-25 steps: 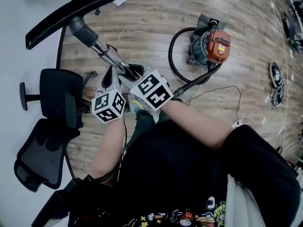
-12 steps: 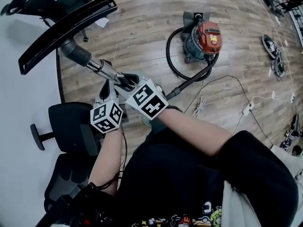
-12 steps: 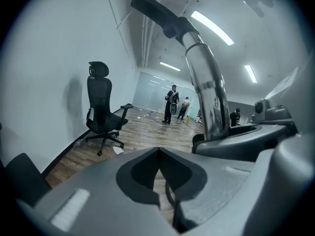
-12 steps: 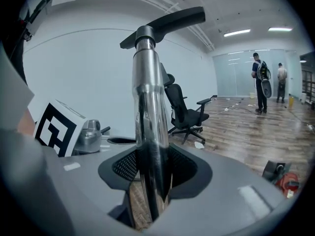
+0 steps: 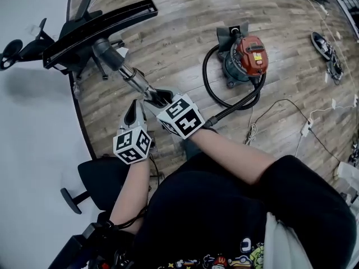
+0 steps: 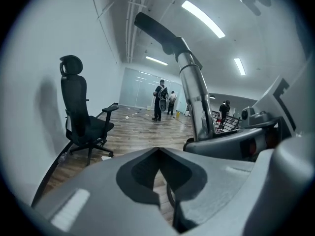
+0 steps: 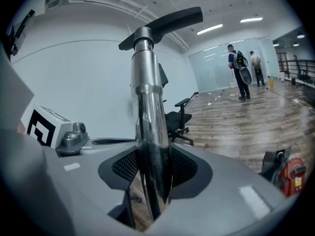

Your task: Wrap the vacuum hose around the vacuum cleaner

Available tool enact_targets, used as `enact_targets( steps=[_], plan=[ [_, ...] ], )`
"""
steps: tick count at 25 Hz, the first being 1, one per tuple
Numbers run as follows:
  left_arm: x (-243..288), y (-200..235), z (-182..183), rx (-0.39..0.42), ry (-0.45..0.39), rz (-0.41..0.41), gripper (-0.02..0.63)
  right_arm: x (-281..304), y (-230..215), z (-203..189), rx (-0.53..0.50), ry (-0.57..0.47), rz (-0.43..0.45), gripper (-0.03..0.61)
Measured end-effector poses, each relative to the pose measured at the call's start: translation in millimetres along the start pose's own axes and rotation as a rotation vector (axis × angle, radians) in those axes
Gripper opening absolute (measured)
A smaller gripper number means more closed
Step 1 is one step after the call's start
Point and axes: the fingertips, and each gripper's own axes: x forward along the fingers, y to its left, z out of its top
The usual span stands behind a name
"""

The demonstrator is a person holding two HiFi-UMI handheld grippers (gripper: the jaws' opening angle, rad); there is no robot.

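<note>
Judging from how things lie, the wrapping has barely begun. The vacuum cleaner [image 5: 247, 56], a small red-topped canister, stands upright on the wooden floor [image 5: 179, 15]. Its black hose [image 5: 205, 86] is not wound on the body. It lies on the floor in one loose bow that curves out from the vacuum cleaner on the side away from the cables [image 5: 291, 116]. The bow passes close under the canister's near edge, then runs off towards the person's hands, well apart from the vacuum cleaner. At most that bow is the start of a first turn; no full lap shows.

The right gripper [image 5: 160, 98] has its jaws clamped on the shiny metal wand [image 5: 132, 77], low on the tube near the hose end. Its own view shows the tube filling the gap between the pads. The wand slants up and away from the vacuum cleaner, with the long black floor head [image 5: 101, 24] at its far end, farther from the canister than either hand. The left gripper [image 5: 135, 104] sits just beside the wand, on the side away from the vacuum cleaner. Its jaws are drawn together with nothing between them.

What is left, as I read it, is nearly everything: carrying the wand back to the vacuum cleaner and leading the hose around the body lap by lap, with the free claw available to steady the slack
</note>
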Motion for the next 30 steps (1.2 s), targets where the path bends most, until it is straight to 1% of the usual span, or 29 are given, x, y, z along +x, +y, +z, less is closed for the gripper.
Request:
enact_targets(
  steps=[3,6,8,12,15,18,22,25,28,30],
  plan=[
    [62.7,15.6,25.8,0.014,0.015,-0.031,0.000,36.4,-46.6,21.6,0.086,0.005,-0.004,0.189],
    [88.3,4.3,45.9,0.029,0.009,-0.060,0.000,30.3,-68.5,36.3,0.157,-0.020,-0.016,0.189],
    [102.9,-4.9,54.1,0.043,0.016,-0.088,0.000,24.9,-79.1,46.6,0.185,-0.045,-0.030,0.190],
    [154.8,-6.3,75.5,0.084,0.041,-0.182,0.000,41.6,-111.5,71.3,0.246,-0.091,-0.093,0.193],
    [183.7,-5.6,90.4,0.110,0.047,-0.257,0.000,51.2,-129.0,78.2,0.320,-0.125,-0.145,0.201],
    [201.7,-4.5,104.2,0.142,0.050,-0.334,0.000,57.1,-133.0,83.5,0.367,-0.158,-0.197,0.206],
    [214.0,8.5,116.7,0.183,0.074,-0.427,0.000,73.3,-122.9,93.9,0.384,-0.197,-0.271,0.206],
    [222.7,24.3,129.1,0.209,0.069,-0.496,0.000,93.8,-115.1,103.7,0.389,-0.223,-0.319,0.210],
    [229.9,45.8,133.1,0.216,0.075,-0.529,0.000,113.6,-110.1,113.9,0.366,-0.232,-0.362,0.215],
    [236.1,58.0,135.8,0.216,0.083,-0.540,0.000,124.5,-114.3,123.1,0.346,-0.233,-0.387,0.215]
  ],
)
